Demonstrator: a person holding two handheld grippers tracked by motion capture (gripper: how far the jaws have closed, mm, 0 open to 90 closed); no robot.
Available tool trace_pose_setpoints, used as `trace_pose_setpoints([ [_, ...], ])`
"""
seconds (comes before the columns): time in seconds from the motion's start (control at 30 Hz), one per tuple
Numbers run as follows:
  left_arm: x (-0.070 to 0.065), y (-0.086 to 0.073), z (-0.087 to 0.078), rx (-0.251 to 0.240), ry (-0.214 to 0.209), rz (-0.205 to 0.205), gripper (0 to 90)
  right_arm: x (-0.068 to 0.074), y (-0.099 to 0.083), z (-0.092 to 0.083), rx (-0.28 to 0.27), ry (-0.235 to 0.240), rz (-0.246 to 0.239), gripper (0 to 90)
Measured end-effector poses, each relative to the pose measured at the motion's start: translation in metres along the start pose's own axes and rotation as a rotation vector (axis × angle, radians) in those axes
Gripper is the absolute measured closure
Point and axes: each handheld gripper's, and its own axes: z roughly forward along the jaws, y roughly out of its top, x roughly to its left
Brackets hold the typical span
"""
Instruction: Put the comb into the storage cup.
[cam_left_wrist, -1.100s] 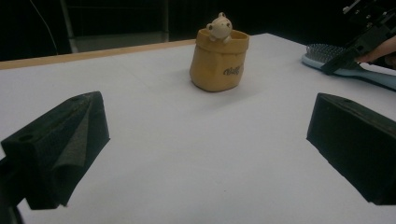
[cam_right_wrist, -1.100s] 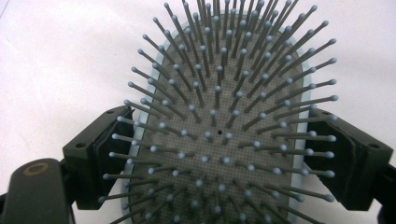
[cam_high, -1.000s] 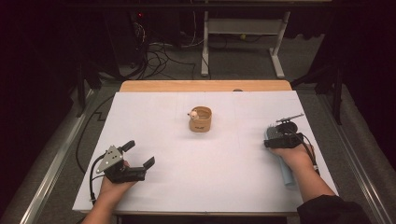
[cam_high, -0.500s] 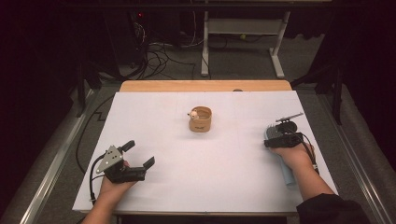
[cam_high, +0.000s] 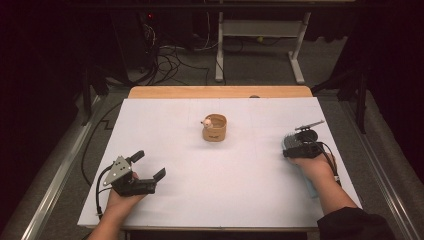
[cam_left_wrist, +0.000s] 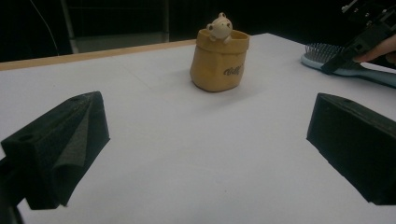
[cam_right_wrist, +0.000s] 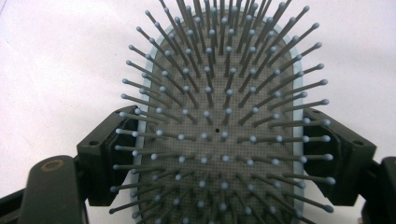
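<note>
A dark room with cables and a desk frame on the floor lies behind a table covered by a white sheet (cam_high: 220, 190). From the high view, the hairbrush (cam_high: 296, 150) lies at the right side of the sheet, its long axis running from the person toward the far edge, bristled head away from them, and the right gripper (cam_high: 295, 148) sits directly over it; the left gripper (cam_high: 150, 167) rests well apart at the near left, so the right hand is plainly the one on the job. A small tan pot (cam_high: 215, 128) with a little figure on its rim stands mid-table, between the two. In the left gripper view, the black jaws stand wide with nothing between them; the pot (cam_left_wrist: 219, 60) is ahead and the brush head (cam_left_wrist: 327, 58) far right. In the right gripper view, the brush's bristle pad (cam_right_wrist: 219, 135) stretches straight ahead between the jaws, which have just been closing and flank its pale blue rim on both sides; whether the pads already press is hard to tell.
</note>
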Motion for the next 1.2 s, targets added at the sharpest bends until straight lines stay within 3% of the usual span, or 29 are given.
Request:
trace_pose_setpoints([
  [0.63,0.001,0.000,-0.001,-0.002,0.001,0.001,0.1,0.001,-0.001,-0.002,-0.011,0.004,-0.022,21.2],
  [1.2,0.000,0.000,0.000,-0.001,0.002,-0.001,0.1,0.001,-0.003,-0.026,-0.159,0.026,-0.036,21.4],
])
